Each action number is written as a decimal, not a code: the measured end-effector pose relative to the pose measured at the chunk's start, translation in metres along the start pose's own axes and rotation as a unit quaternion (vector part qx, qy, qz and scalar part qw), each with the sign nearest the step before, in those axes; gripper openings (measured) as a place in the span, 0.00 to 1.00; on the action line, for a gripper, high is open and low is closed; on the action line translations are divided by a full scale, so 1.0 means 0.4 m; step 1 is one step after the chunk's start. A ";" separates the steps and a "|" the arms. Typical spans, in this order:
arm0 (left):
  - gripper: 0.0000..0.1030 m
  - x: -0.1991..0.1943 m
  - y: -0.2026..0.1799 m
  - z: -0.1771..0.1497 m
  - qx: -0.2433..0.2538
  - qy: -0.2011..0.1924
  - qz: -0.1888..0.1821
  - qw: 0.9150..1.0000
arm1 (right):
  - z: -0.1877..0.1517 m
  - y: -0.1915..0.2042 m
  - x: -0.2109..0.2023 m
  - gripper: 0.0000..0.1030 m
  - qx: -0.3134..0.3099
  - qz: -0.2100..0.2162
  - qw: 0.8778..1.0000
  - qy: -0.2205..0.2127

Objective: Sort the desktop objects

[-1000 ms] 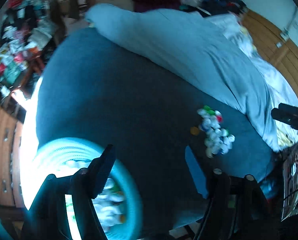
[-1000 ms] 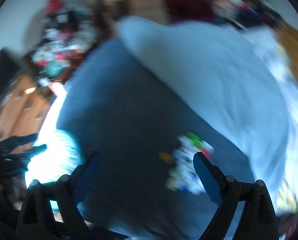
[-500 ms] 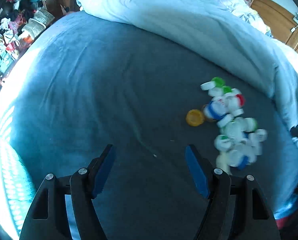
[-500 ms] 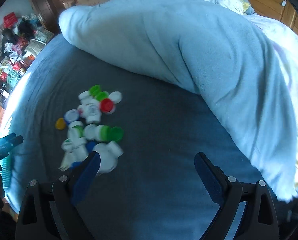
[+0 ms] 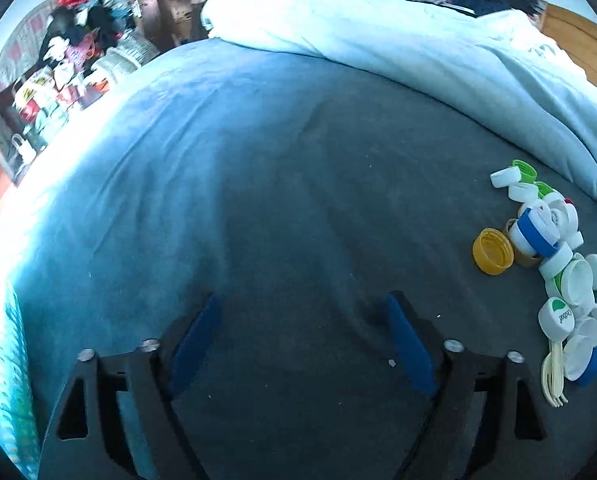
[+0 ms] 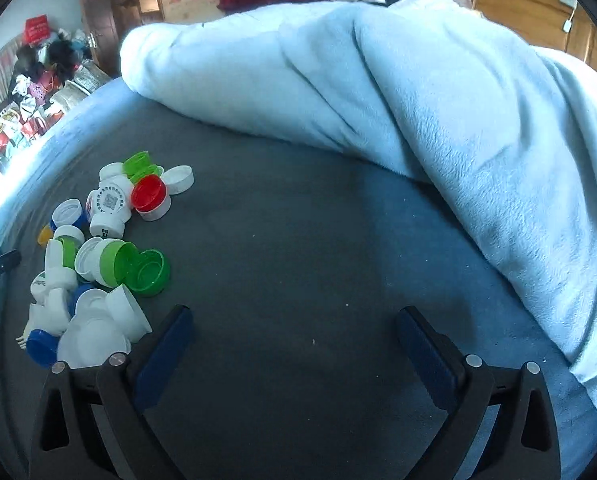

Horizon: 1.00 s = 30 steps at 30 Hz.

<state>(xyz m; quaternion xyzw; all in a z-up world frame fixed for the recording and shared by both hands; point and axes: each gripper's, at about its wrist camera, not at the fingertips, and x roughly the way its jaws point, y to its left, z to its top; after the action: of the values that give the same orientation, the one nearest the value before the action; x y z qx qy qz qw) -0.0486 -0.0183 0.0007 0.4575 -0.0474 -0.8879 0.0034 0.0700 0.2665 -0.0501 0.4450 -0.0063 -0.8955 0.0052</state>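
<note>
Landmark: the heap of bottle caps (image 6: 98, 256), lying on a dark blue bedsheet (image 5: 282, 208).
Heap of caps: mostly white ones, mixed with green, blue, one red cap (image 6: 149, 194) and one yellow cap (image 5: 492, 250); they lie touching or stacked loosely. The yellow cap sits open side up at the heap's edge, on the side facing the left gripper.
Pale plastic forks (image 5: 553, 372): tucked at the near end of the heap, partly under a white-and-blue cap.
Left gripper (image 5: 304, 344): over bare sheet, well to the left of the heap; jaws have just been opening and stand spread wide, with nothing between the blue pads.
Right gripper (image 6: 294, 346): over bare sheet just right of the heap; its left finger is next to the nearest white caps. Jaws have just been opening, now fully spread, nothing between them.
Light blue blanket (image 6: 418, 128): bunched up beyond the heap.
Turquoise basket (image 5: 2, 380): at the far left edge of the left view, well away from the heap.
</note>
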 end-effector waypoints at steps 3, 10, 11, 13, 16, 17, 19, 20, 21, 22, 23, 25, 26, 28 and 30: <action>0.98 0.012 -0.016 -0.004 0.010 0.008 0.027 1.000 | 0.000 -0.004 0.008 1.00 0.001 -0.001 1.000 0.010; 0.99 0.014 -0.009 -0.011 0.001 0.005 0.020 1.000 | -0.003 -0.009 -0.001 1.00 -0.005 -0.009 1.000 0.011; 0.99 0.015 -0.010 -0.011 0.002 0.003 0.021 1.000 | -0.004 -0.010 -0.003 1.00 -0.006 -0.010 1.000 0.012; 0.99 0.014 -0.010 -0.010 0.002 0.006 0.021 1.000 | -0.008 -0.010 -0.001 1.00 -0.005 -0.010 1.000 0.012; 0.99 0.011 -0.008 -0.018 0.002 -0.003 0.018 1.000 | -0.010 -0.014 -0.004 1.00 -0.006 -0.010 1.000 0.012; 0.99 0.010 -0.008 -0.018 0.001 -0.002 0.018 1.000 | -0.009 -0.013 -0.004 1.00 -0.006 -0.010 1.000 0.012; 0.99 0.007 -0.009 -0.021 0.001 -0.004 0.018 1.000 | -0.009 -0.014 -0.004 1.00 -0.006 -0.010 1.000 0.012; 0.99 0.007 -0.011 -0.021 0.001 -0.003 0.018 1.000 | -0.010 -0.016 -0.003 1.00 -0.006 -0.010 1.000 0.012; 0.99 0.005 -0.012 -0.021 0.001 -0.004 0.018 1.000 | -0.010 -0.014 0.003 1.00 -0.006 -0.010 1.000 0.012; 0.99 0.003 -0.011 -0.023 0.001 -0.003 0.018 1.000 | -0.010 -0.014 0.003 1.00 -0.006 -0.011 1.000 0.012; 0.99 0.006 -0.008 -0.021 0.001 -0.003 0.018 1.000 | -0.011 -0.016 0.002 1.00 -0.006 -0.010 1.000 0.012; 0.99 0.007 -0.010 -0.019 0.001 -0.003 0.018 1.000 | -0.009 -0.014 0.003 1.00 -0.006 -0.010 1.000 0.012; 0.99 0.008 -0.010 -0.018 0.001 -0.003 0.019 1.000 | -0.010 -0.015 0.002 1.00 -0.006 -0.010 1.000 0.012; 0.99 0.009 -0.010 -0.020 0.001 -0.003 0.018 1.000 | -0.009 -0.013 0.004 1.00 -0.006 -0.010 1.000 0.012; 0.99 0.008 -0.010 -0.021 0.001 -0.003 0.018 1.000 | -0.009 -0.014 0.004 1.00 -0.006 -0.010 1.000 0.012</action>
<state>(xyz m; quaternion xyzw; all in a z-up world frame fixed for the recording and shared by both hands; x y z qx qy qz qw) -0.0437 -0.0151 -0.0071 0.4541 -0.0569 -0.8889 0.0187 0.0718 0.2719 -0.0535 0.4560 0.0037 -0.8900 -0.0014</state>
